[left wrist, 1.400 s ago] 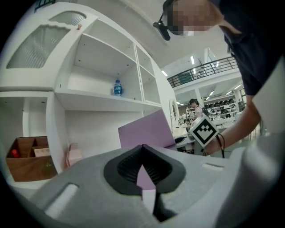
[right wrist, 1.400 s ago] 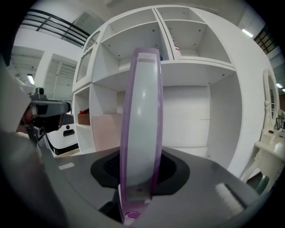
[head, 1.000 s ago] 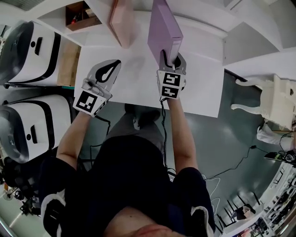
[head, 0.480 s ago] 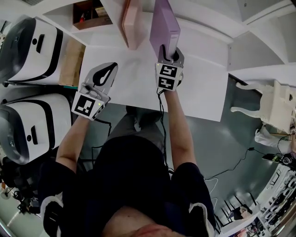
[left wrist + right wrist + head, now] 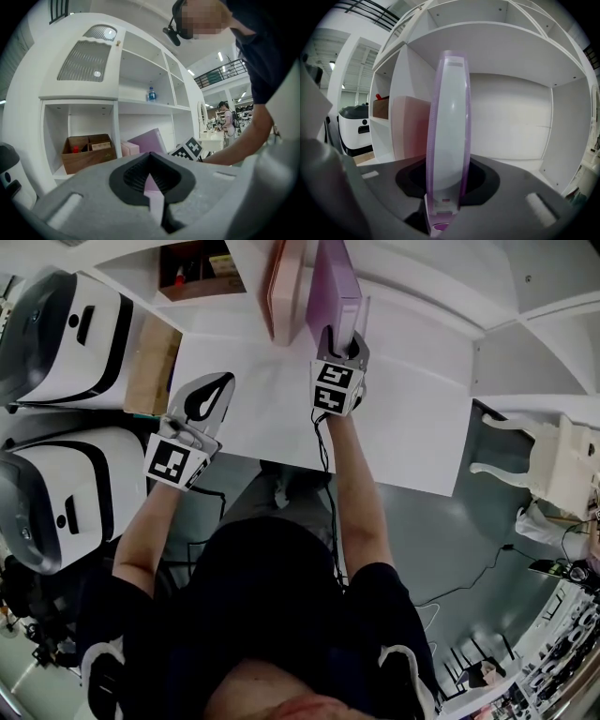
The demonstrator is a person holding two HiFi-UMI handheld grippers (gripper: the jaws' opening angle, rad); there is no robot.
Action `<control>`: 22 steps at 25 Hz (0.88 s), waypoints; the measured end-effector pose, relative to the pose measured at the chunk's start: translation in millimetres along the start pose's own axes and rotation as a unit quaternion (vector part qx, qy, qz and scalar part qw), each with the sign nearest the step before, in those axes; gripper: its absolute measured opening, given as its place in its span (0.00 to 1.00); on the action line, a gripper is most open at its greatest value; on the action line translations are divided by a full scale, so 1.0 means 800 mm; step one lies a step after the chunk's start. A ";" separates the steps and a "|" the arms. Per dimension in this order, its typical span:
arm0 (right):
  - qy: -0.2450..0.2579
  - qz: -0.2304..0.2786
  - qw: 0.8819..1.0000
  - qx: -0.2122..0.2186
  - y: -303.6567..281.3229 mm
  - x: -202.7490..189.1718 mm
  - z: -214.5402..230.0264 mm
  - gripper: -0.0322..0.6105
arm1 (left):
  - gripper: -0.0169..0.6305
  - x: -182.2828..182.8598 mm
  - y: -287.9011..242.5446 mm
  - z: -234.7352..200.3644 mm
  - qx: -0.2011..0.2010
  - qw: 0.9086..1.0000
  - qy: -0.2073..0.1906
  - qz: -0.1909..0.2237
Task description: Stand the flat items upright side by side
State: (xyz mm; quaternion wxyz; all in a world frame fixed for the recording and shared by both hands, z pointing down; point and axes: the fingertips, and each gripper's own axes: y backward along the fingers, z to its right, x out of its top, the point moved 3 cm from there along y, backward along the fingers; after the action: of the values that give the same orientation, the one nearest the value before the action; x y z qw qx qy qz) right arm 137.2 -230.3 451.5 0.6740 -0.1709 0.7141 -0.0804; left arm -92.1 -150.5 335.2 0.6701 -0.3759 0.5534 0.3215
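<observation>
A purple flat box (image 5: 334, 282) stands upright on its edge, with my right gripper (image 5: 343, 341) shut on its near end. In the right gripper view the purple box (image 5: 447, 136) rises straight up between the jaws of my right gripper (image 5: 443, 211). A pink flat box (image 5: 284, 287) stands upright just left of it inside the white shelf; a narrow gap shows beside the pink box (image 5: 410, 129). My left gripper (image 5: 208, 395) hovers over the white surface at the left, shut with nothing in it. The left gripper view shows both boxes, purple box (image 5: 150, 142) and pink box (image 5: 130, 148), beyond the jaws of my left gripper (image 5: 152, 187).
A wooden crate (image 5: 197, 259) with small items sits in the shelf compartment to the left. Two white machines (image 5: 66, 334) and a cardboard piece (image 5: 150, 367) stand at the left. The white shelf surface (image 5: 403, 418) stretches to the right. A white chair (image 5: 553, 456) stands at far right.
Both hands moved forward toward the shelf. The purple box went with the right gripper and now stands close beside the pink box instead of apart from it.
</observation>
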 end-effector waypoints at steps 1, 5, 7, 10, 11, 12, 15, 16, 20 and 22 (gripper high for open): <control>0.001 0.000 1.000 -0.002 -0.004 0.000 -0.003 0.26 | 0.02 -0.001 0.002 -0.003 0.001 1.000 0.000 -0.001; 0.005 0.003 1.000 -0.010 -0.020 0.004 -0.009 0.26 | 0.02 -0.007 0.005 -0.012 0.006 1.000 0.002 -0.005; 0.004 0.006 1.000 -0.017 -0.026 0.008 -0.011 0.26 | 0.02 -0.008 0.006 -0.017 0.007 1.000 0.004 -0.004; 0.016 0.011 0.999 -0.027 -0.034 0.012 -0.017 0.26 | 0.02 -0.010 0.008 -0.022 0.010 1.000 0.007 -0.005; 0.018 0.010 0.999 -0.028 -0.037 0.013 -0.020 0.26 | 0.02 -0.010 0.008 -0.023 0.011 1.000 0.009 -0.004; 0.017 0.009 0.999 -0.029 -0.040 0.013 -0.021 0.26 | 0.02 -0.009 0.008 -0.025 0.012 1.000 0.011 -0.002; 0.010 0.009 0.999 -0.039 -0.050 0.015 -0.025 0.26 | 0.02 -0.009 0.008 -0.030 0.015 1.000 0.013 0.002; 0.009 0.009 0.999 -0.042 -0.052 0.016 -0.026 0.26 | 0.02 -0.009 0.009 -0.032 0.016 1.000 0.013 0.002; 0.012 0.014 0.999 -0.048 -0.060 0.017 -0.038 0.27 | 0.02 -0.016 0.013 -0.039 0.018 1.000 0.012 -0.008; 0.009 0.019 0.999 -0.048 -0.063 0.017 -0.044 0.28 | 0.02 -0.018 0.015 -0.042 0.021 1.000 0.014 -0.009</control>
State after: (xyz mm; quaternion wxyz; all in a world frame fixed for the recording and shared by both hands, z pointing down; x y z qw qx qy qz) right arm 108.6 -286.2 459.2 0.6603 -0.1889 0.7260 -0.0353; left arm -121.6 -173.8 344.0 0.6726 -0.3712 0.5663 0.2987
